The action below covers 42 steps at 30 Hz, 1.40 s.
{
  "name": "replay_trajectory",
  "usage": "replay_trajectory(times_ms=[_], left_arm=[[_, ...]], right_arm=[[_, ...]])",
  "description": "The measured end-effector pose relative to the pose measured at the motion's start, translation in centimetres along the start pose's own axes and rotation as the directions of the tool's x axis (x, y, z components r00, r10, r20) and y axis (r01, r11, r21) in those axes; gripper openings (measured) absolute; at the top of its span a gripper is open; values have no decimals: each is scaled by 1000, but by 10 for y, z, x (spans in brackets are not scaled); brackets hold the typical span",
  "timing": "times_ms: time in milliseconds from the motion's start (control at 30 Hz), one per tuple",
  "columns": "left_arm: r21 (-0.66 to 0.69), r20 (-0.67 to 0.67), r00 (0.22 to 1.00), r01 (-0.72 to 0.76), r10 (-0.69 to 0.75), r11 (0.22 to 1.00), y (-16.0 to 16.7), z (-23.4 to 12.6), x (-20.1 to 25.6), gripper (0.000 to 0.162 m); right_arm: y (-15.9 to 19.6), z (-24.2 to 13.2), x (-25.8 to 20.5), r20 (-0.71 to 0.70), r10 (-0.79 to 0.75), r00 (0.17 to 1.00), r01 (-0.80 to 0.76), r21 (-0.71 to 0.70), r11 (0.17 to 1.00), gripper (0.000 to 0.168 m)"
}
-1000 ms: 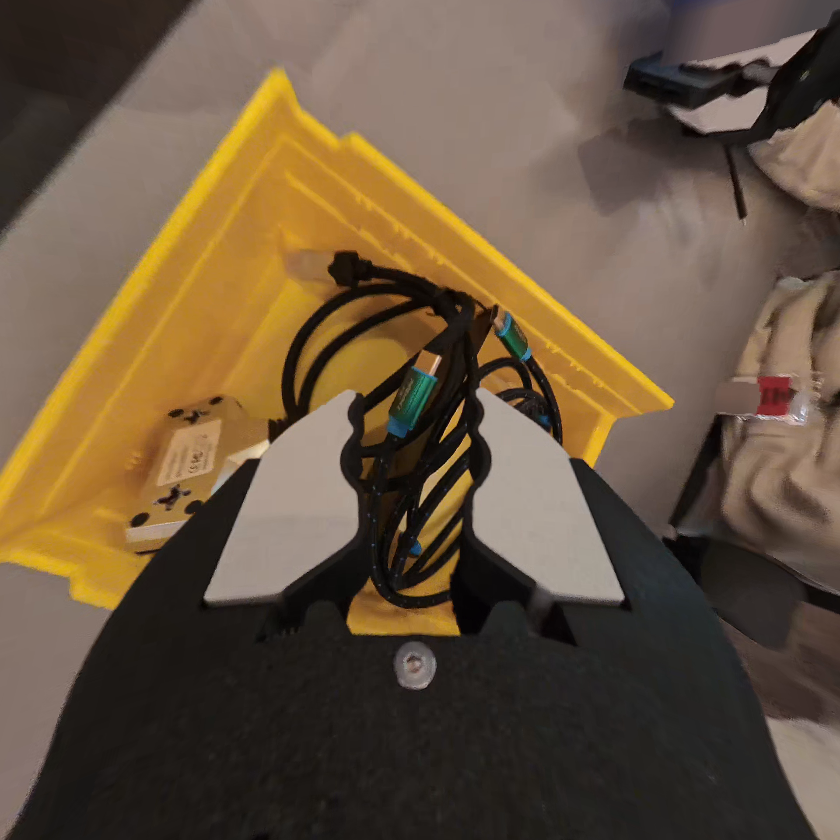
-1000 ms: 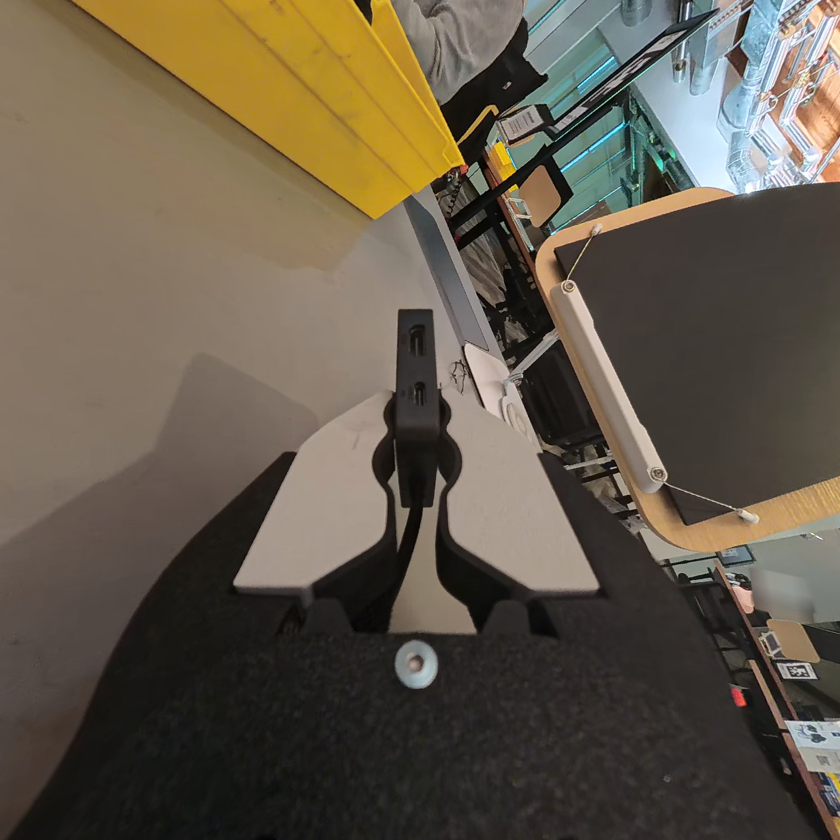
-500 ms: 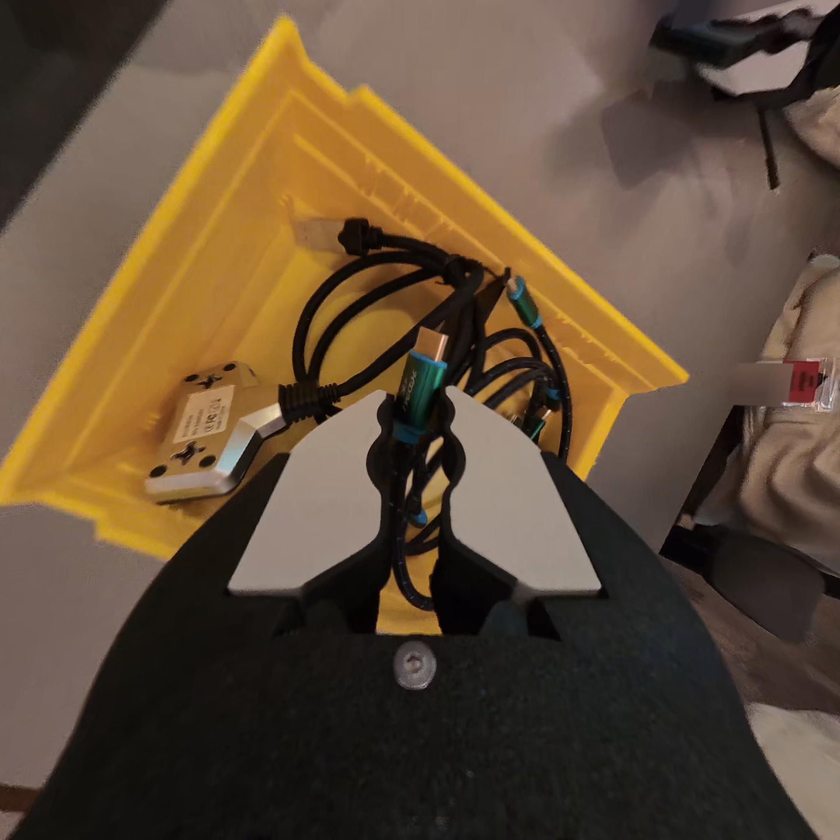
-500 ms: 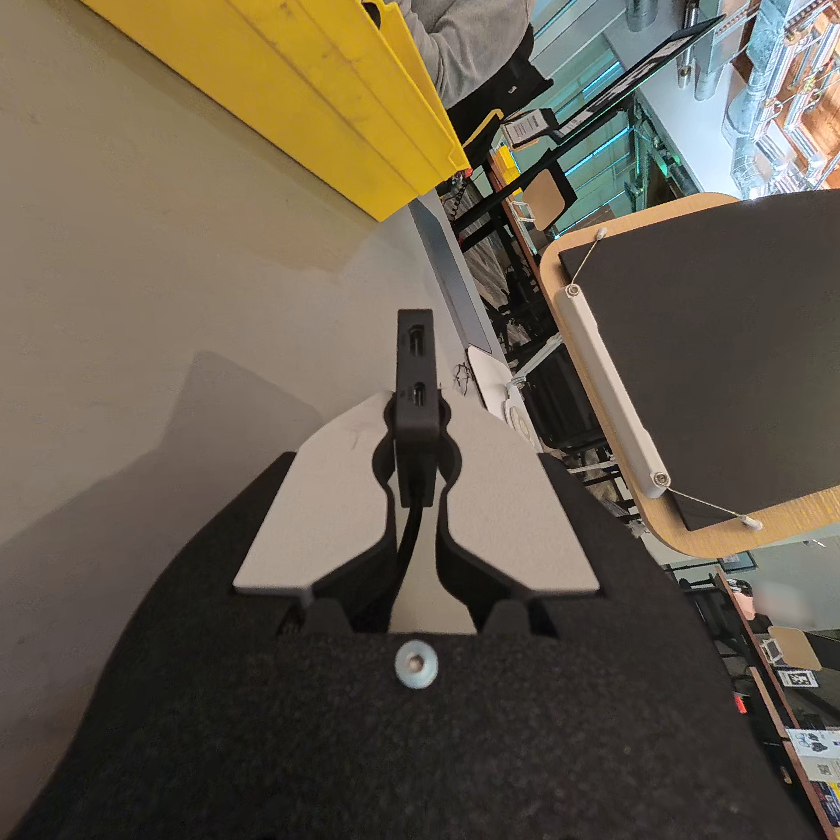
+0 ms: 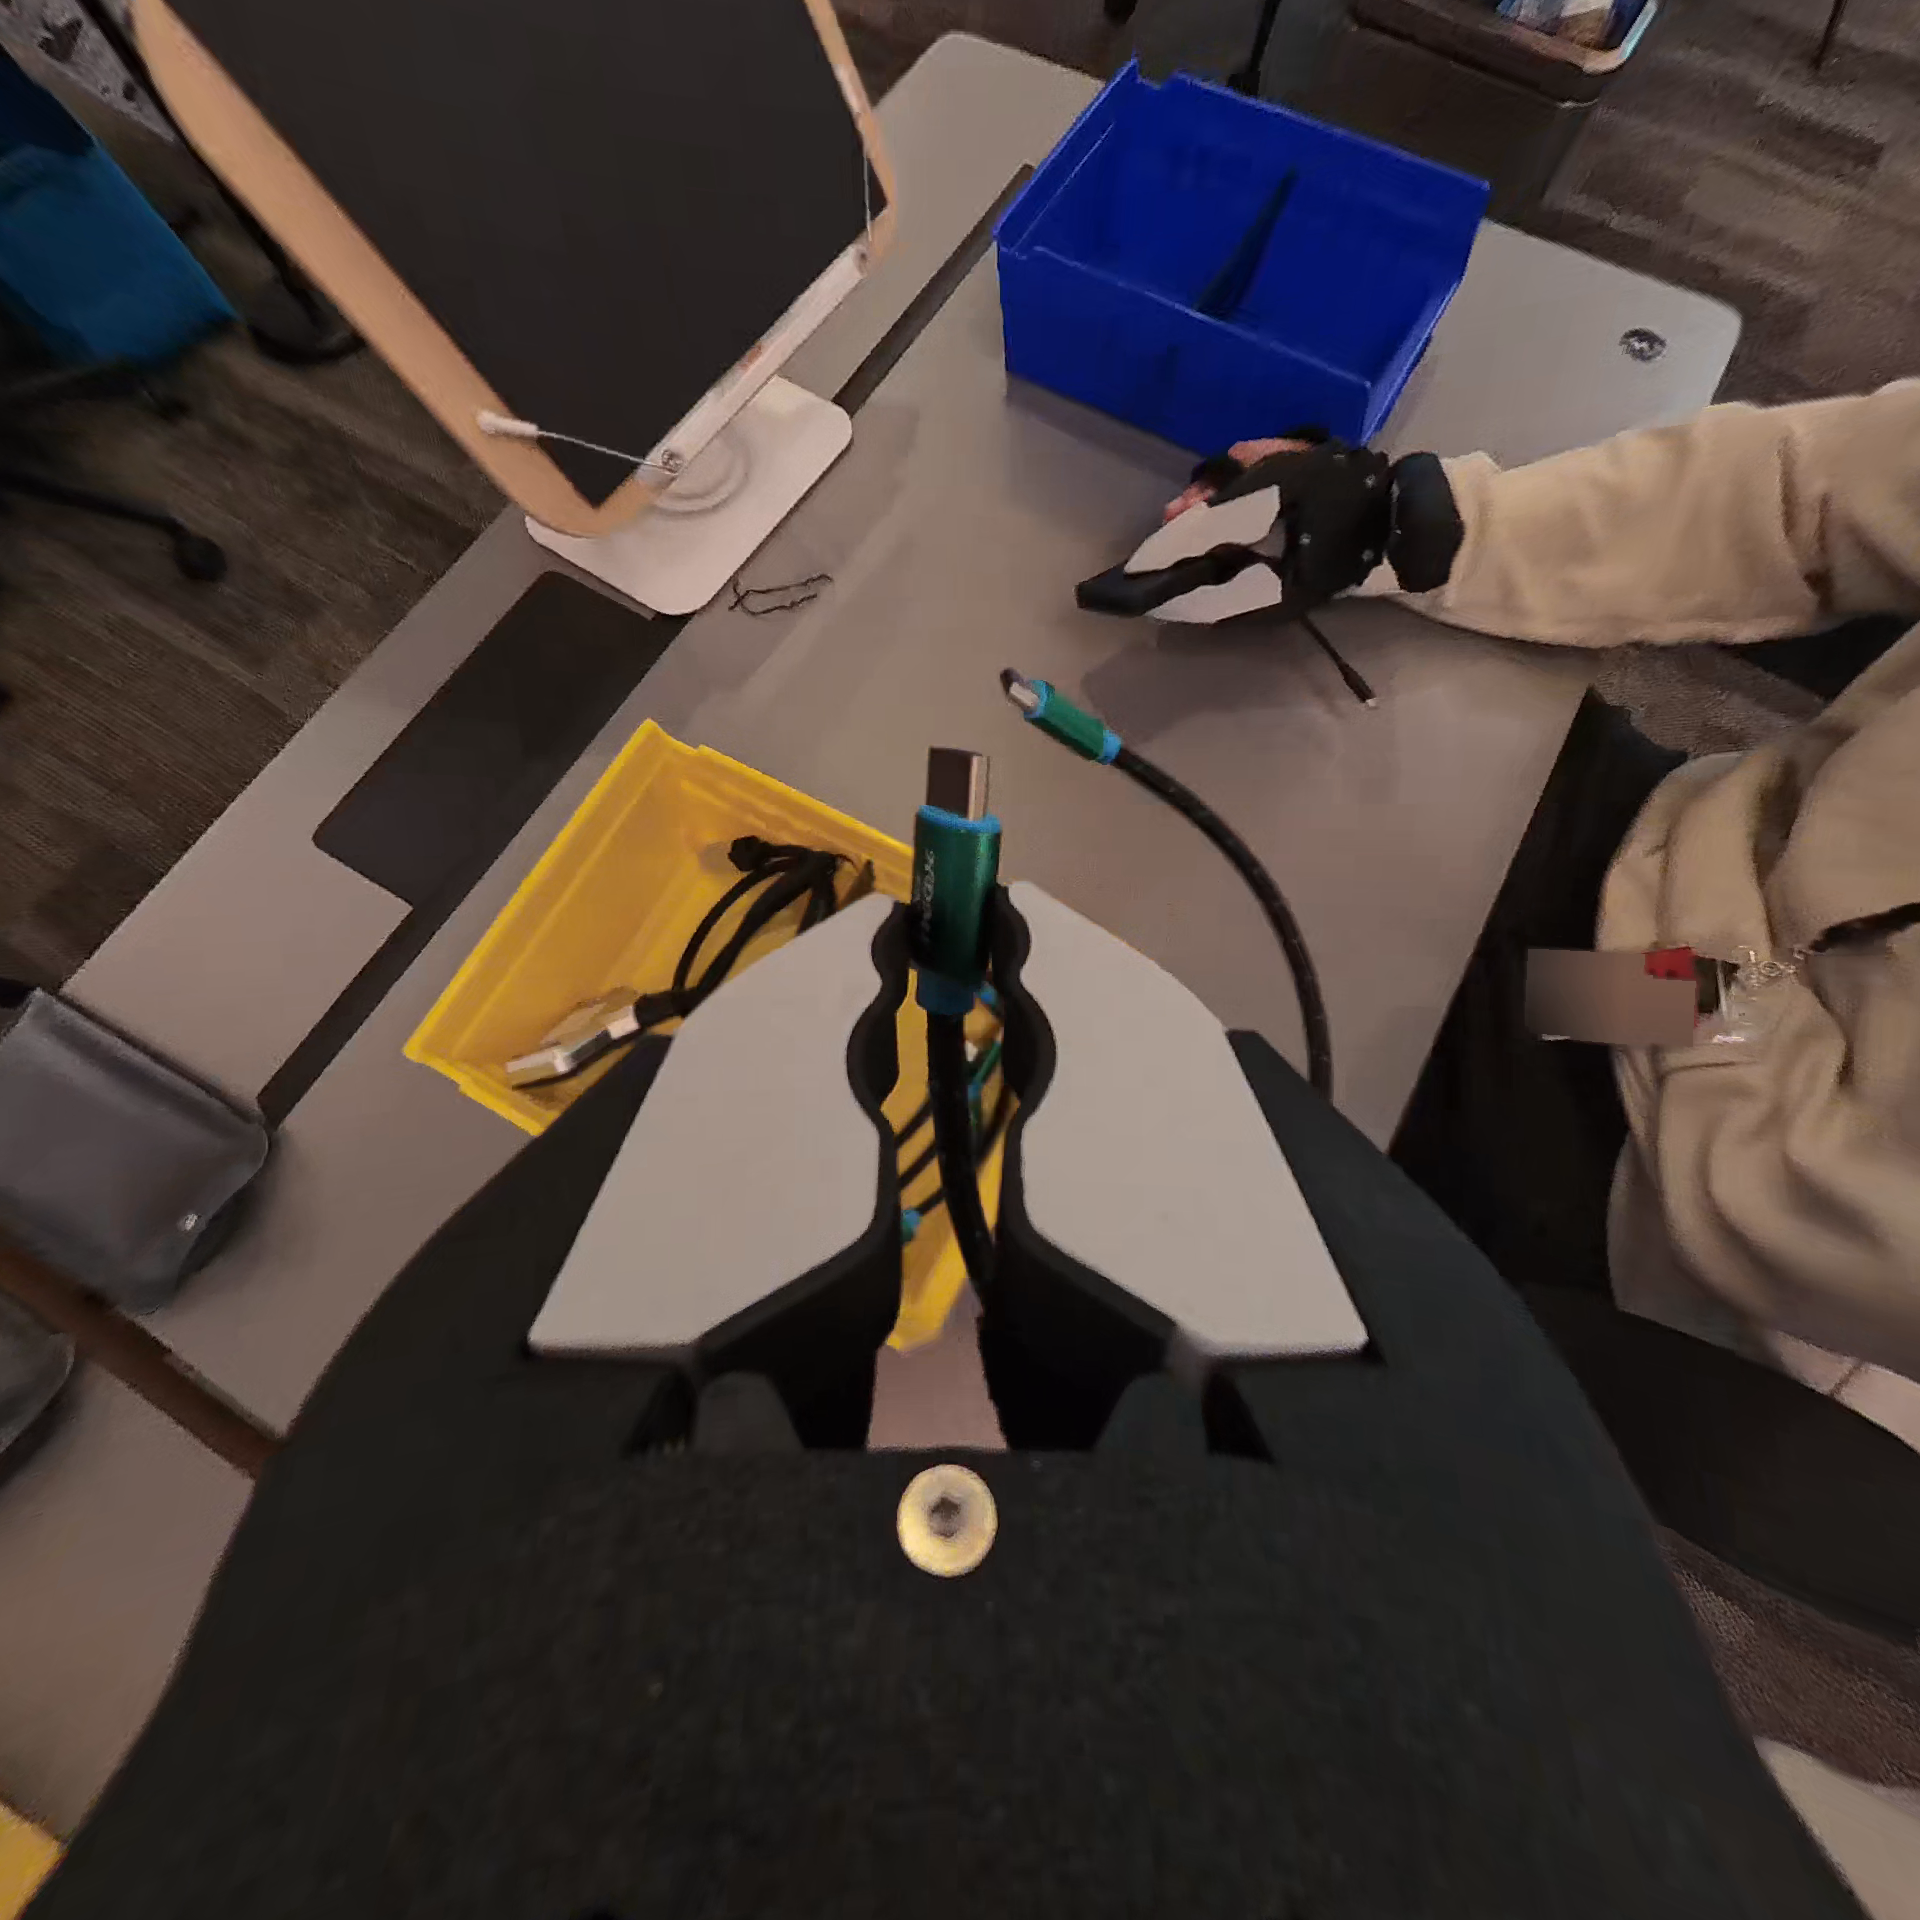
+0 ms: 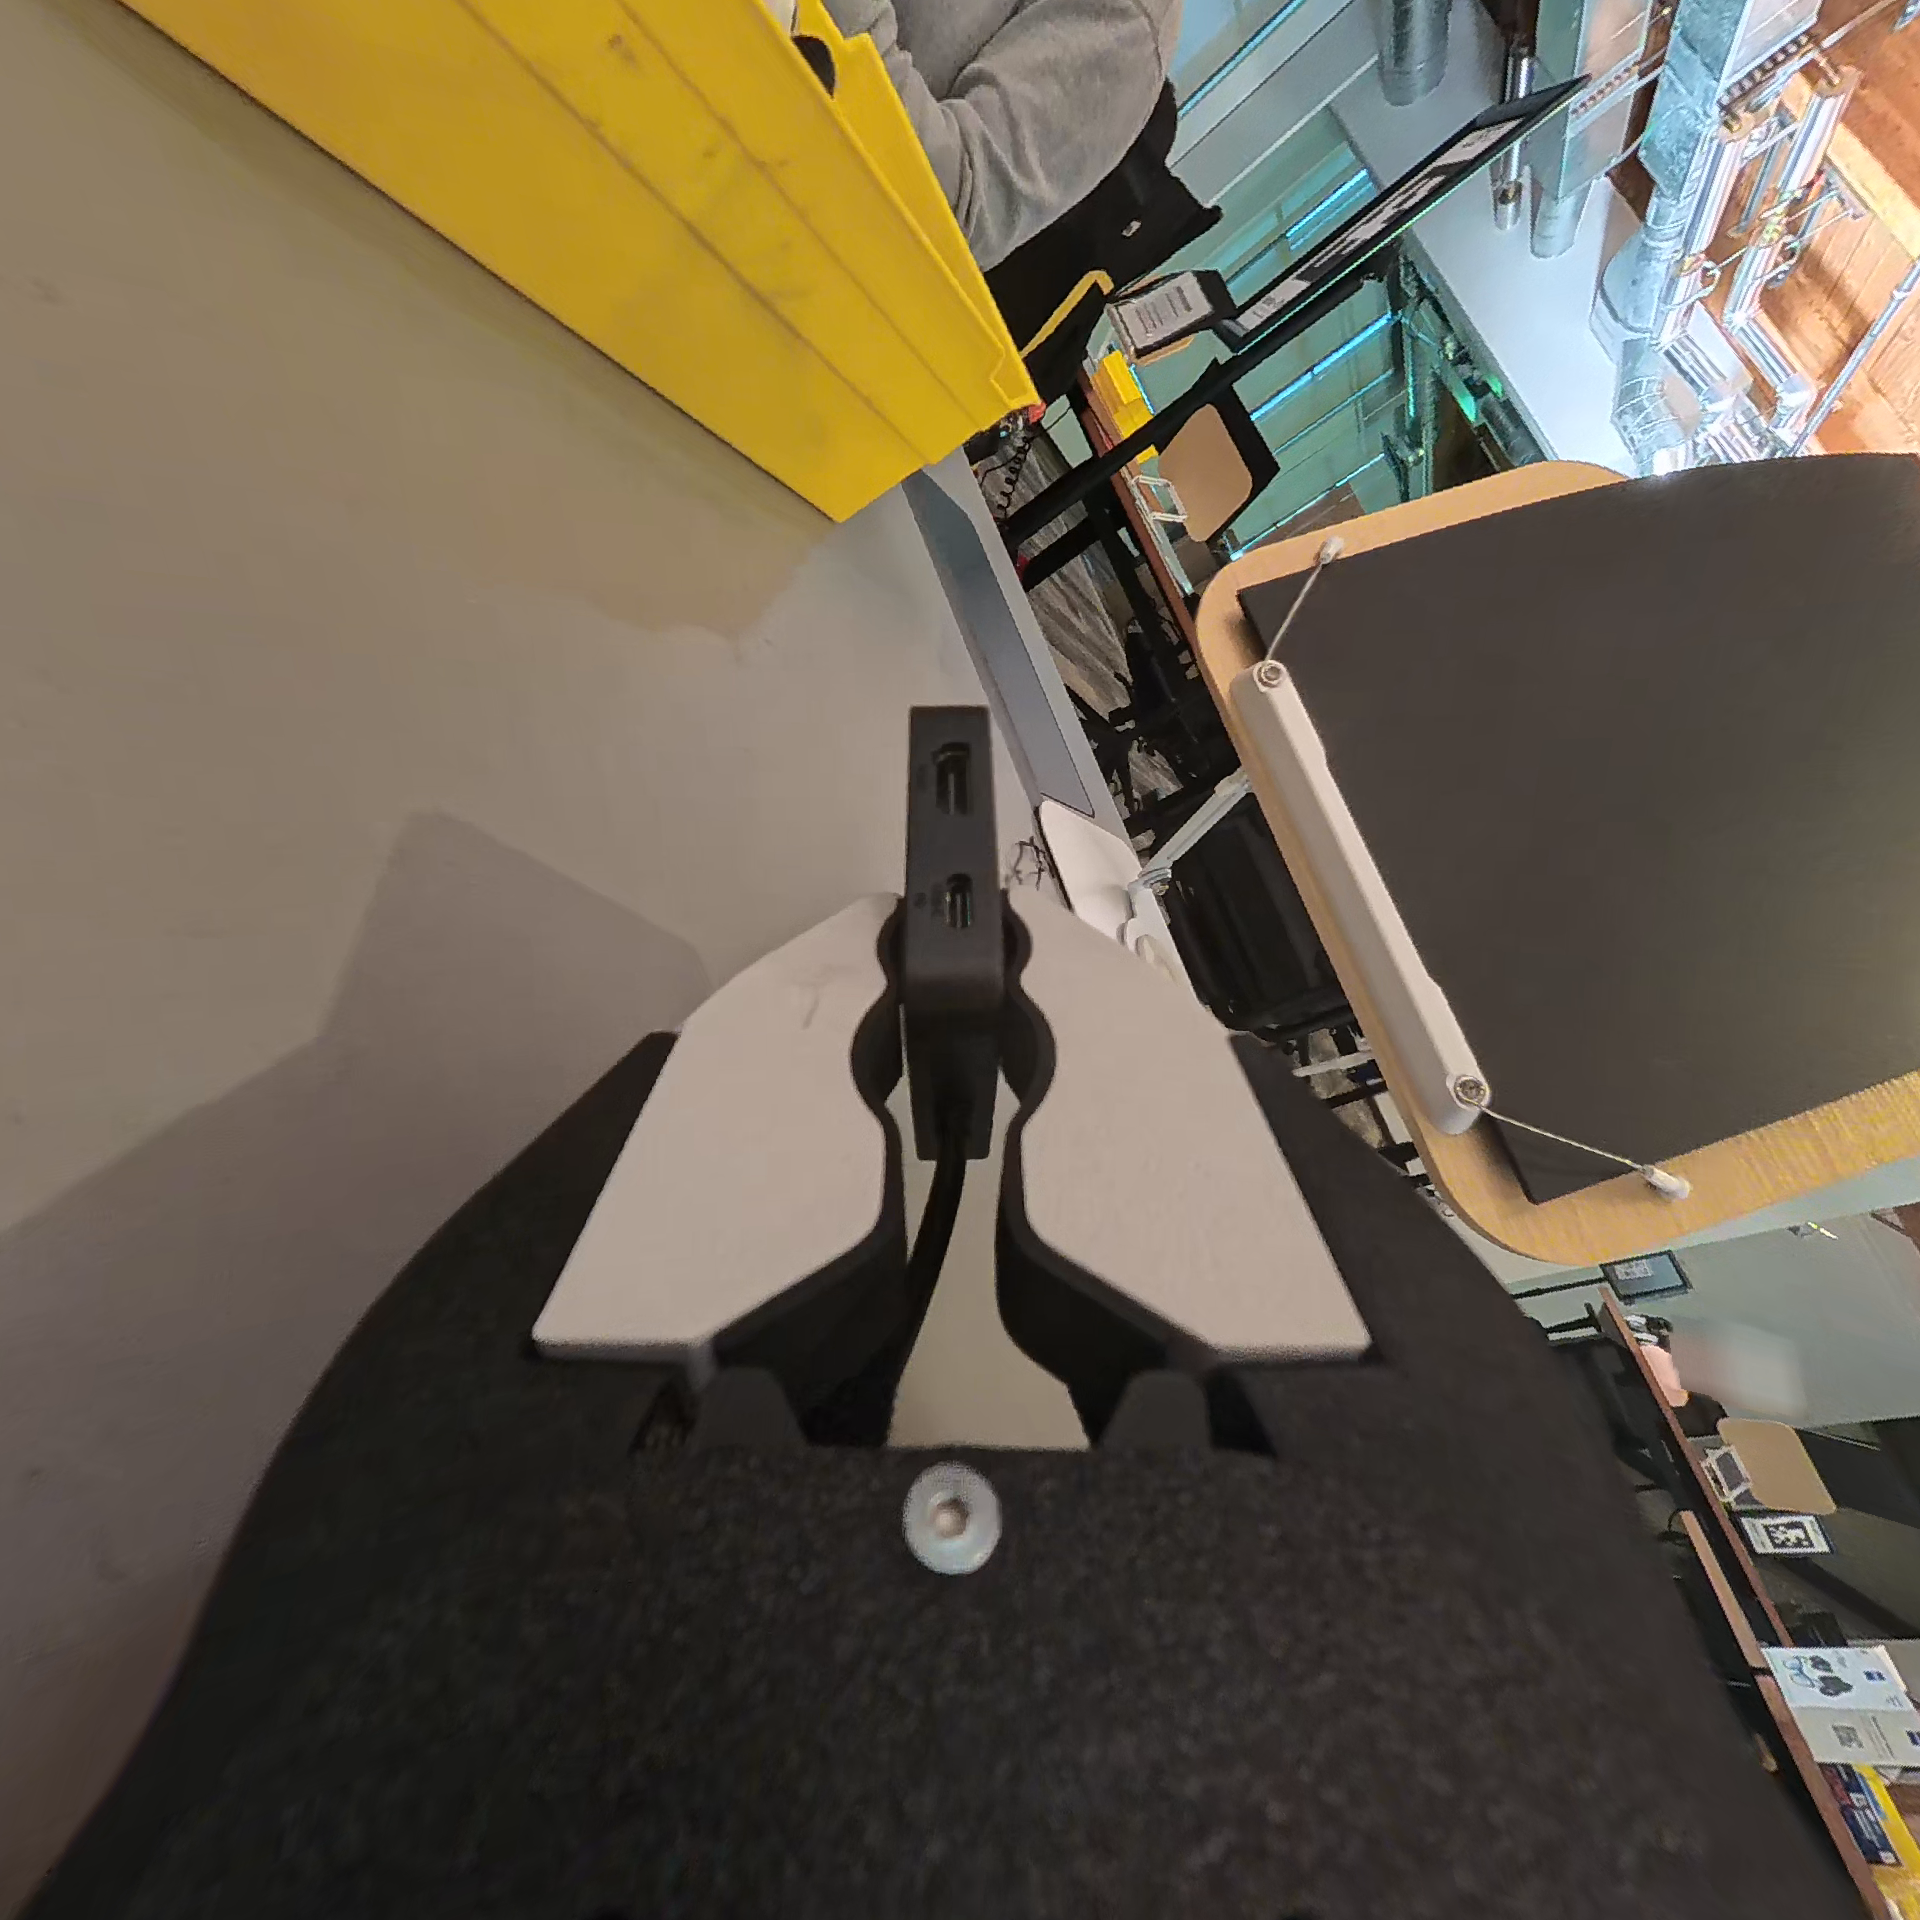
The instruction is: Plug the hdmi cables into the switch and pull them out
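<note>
Since a second ago the left gripper (image 5: 951,935) has lifted its HDMI plug (image 5: 954,894) clear of the yellow bin (image 5: 623,894), which now lies below at 9 o'clock with more cables inside. Its jaws are clenched on the green plug shell, metal tip forward. The right gripper (image 6: 951,966) has barely shifted; its jaws clamp the black switch (image 6: 951,862), two ports facing outward, low over the worktop (image 6: 312,727). A second plug (image 5: 1060,717) lies loose at 1 o'clock. Likely trouble: the trailing cable snagging the bin's tangle, or the plug meeting a port tilted and twisting in the grip.
</note>
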<state>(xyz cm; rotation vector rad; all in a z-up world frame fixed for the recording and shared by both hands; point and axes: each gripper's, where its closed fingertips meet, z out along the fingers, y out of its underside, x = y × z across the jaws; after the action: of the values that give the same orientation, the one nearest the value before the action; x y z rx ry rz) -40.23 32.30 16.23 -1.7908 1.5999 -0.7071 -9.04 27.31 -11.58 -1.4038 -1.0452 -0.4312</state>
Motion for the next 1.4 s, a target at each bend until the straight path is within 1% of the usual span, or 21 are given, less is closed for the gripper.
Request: replay_trajectory(times_ms=[100,200,267,333,367,433,533,600,667,700,767,867,933,1000,1067,1133,1167,1233,1300,1367,1400], left_arm=[[-69,31,999,-5,7,998,1,12,56,14],[-126,77,996,48,-39,991,32,72,107,14],[-179,243,969,88,-43,980,64,115,116,13],[-259,399,913,19,89,966,87,143,121,13],[-294,447,878,-34,169,955,90,152,124,13],[-331,571,770,-103,286,938,80,153,124,12],[-313,675,651,-173,347,934,45,139,130,12],[-311,692,620,-207,371,927,31,136,139,13],[-308,669,639,-227,380,924,34,147,151,13],[-273,636,685,-231,355,934,39,163,161,13],[-172,510,821,-194,256,966,59,207,189,13],[-73,319,941,-92,110,993,90,268,226,12],[-51,236,972,-3,15,999,107,296,237,12],[-37,165,981,106,-98,994,119,310,237,11],[-37,164,967,205,-196,978,129,308,222,11],[-29,244,942,245,-230,969,135,292,192,11],[-12,294,924,259,-244,966,134,276,175,11],[93,379,885,255,-271,962,114,232,147,11],[171,500,834,166,-231,971,87,185,130,11],[151,653,750,12,-109,988,64,153,129,11],[119,710,704,-69,-37,990,53,146,135,11]], right_arm=[[1,-2,4,-15,21,1000,-21,2,1000,14],[2,-3,7,-21,42,999,-42,7,999,14],[3,-3,8,-22,50,999,-49,5,999,14],[3,-3,8,-22,44,999,-44,3,999,14],[3,-4,8,-22,41,999,-41,2,999,14],[3,-5,7,-23,34,999,-34,2,999,14],[3,-5,7,-24,34,999,-34,2,999,14],[3,-5,7,-22,35,999,-35,3,999,14],[3,-5,6,-20,32,999,-32,3,999,14],[3,-5,6,-18,29,999,-29,4,1000,14],[2,-4,5,-13,24,1000,-24,5,1000,14],[1,-4,3,-7,17,1000,-17,7,1000,14],[2,-4,2,-1,14,1000,-14,4,1000,14],[2,-4,2,-1,15,1000,-15,4,1000,14],[2,-3,1,5,20,1000,-20,2,1000,14],[3,-3,1,7,22,1000,-22,2,1000,14],[3,-3,1,10,25,1000,-25,2,1000,14],[3,-3,1,8,24,1000,-24,0,1000,14],[3,-3,1,8,27,1000,-27,0,1000,14],[3,-3,2,5,29,1000,-29,1,1000,14],[3,-3,2,6,31,1000,-31,1,1000,14]])
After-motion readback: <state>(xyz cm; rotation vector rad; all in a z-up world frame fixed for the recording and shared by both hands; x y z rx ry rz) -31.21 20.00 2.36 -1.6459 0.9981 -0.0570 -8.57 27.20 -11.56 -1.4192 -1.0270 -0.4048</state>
